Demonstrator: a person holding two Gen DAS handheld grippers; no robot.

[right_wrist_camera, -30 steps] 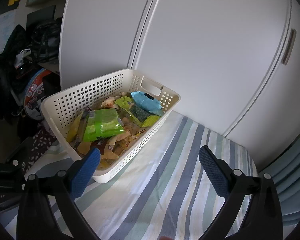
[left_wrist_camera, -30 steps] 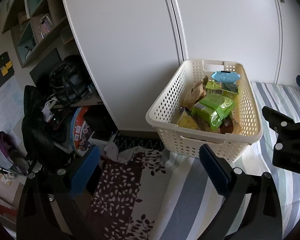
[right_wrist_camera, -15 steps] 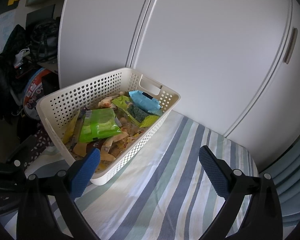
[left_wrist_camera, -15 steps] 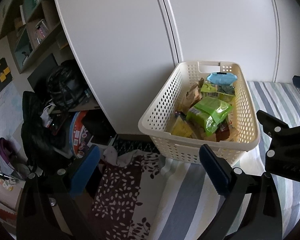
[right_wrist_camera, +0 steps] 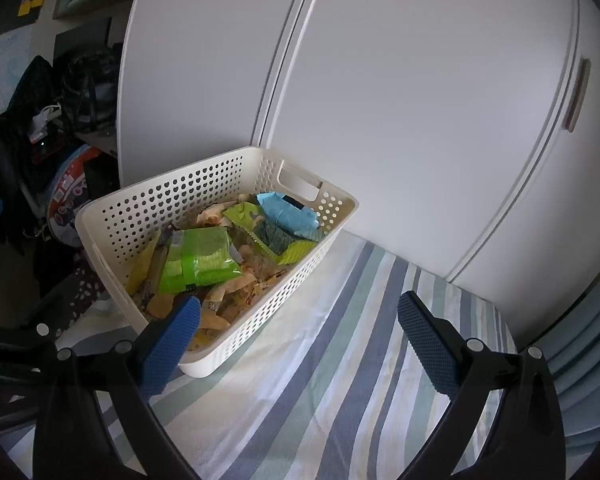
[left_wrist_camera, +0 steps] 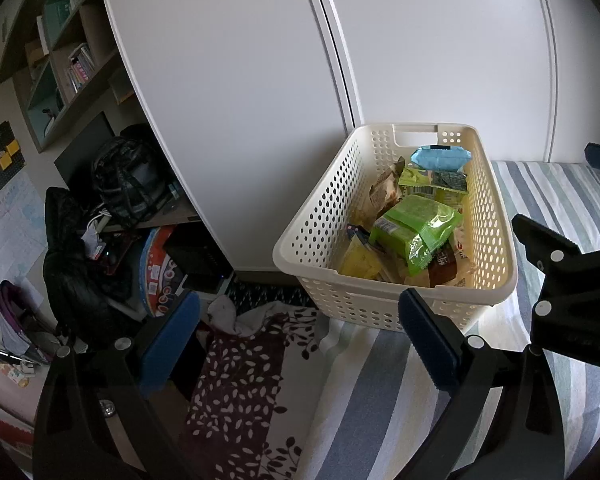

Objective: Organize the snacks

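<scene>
Left gripper (left_wrist_camera: 298,338): fingers spread wide, blue pads facing in, nothing betw. them. Right gripper (right_wrist_camera: 298,338): same, fingers wide apart and empty. In left wrist view the right gripper's black frame shows at the right edge, beside the left one, not touching.

Black hand-held gripper (left_wrist_camera: 298,338), blue pads (left_wrist_camera: 428,344)

White wardrobe (right_wrist_camera: 380,80), striped bedsheet (right_wrist_camera: 340,380) (leaf-print blanket (left_wrist_camera: 240,392))

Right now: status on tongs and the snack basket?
Left tongs open, empty. Right tongs open, empty. Basket on striped bed, full of snack packets, untouched. Nothing blocking.
</scene>
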